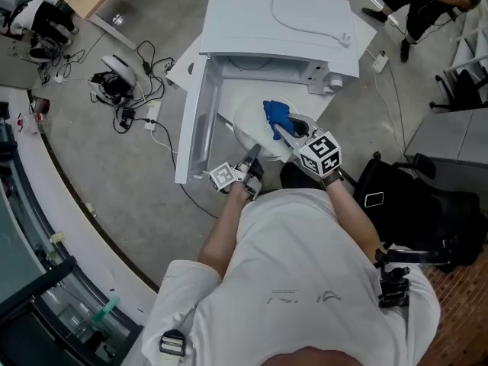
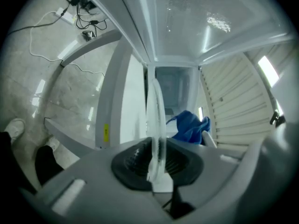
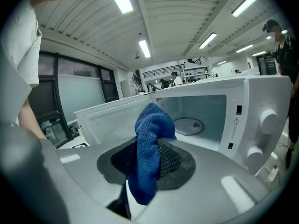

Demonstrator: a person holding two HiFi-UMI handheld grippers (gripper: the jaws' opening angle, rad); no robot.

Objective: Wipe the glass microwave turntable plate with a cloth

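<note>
1. Starting nearest, the left gripper (image 2: 156, 164) is seen clamped on the rim of the glass turntable plate (image 2: 155, 111). The plate is viewed edge-on between the pads and is held out of the oven, just in front of the open cavity.
2. Just to the right, the right gripper (image 3: 148, 164) is closed on a blue cloth (image 3: 152, 139). One fold is pinched between its pads, and the rest is bunched above and hanging below.
3. In the head view the cloth is seen over the right part of the plate's face. Contact is judged likely, though it cannot be confirmed.
4. Farther off stands the white microwave (image 1: 274, 21), with its door (image 1: 194, 124) swung open to the left. Only the roller ring (image 3: 189, 124) is seen on the cavity floor.
5. Removal of the plate and pick-up of the cloth are judged done, and wiping is judged barely begun. How much glass has been cleaned cannot be told, and most of the wiping is judged still to be done.
</note>
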